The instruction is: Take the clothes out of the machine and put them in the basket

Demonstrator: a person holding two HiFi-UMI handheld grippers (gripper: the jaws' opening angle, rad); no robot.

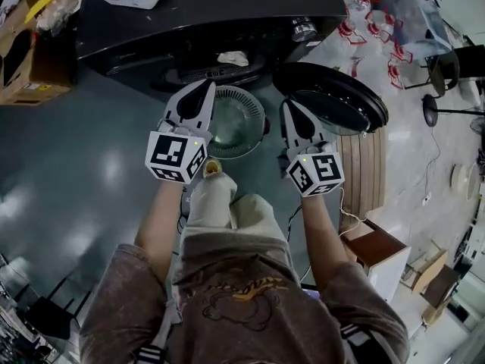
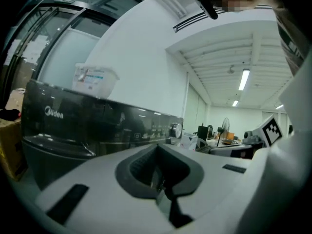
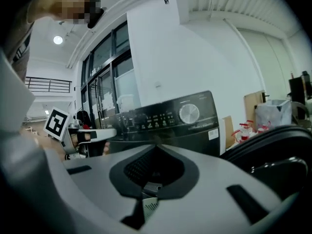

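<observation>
a: where are the clothes?
b: one pale crumpled cloth [image 1: 233, 58], upper centre, on the black top-loading washing machine [image 1: 227, 10]; its round steel drum [image 1: 241, 123] looks bare.
a: and the grippers?
b: the left gripper [image 1: 204, 89] and right gripper [image 1: 292, 106] are both pressed together, empty. spread one before reaching.

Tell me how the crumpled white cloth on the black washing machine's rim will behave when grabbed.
The crumpled white cloth probably goes floppy and drapes, since it lies bunched in folds. Being small, it is likely light.
</observation>
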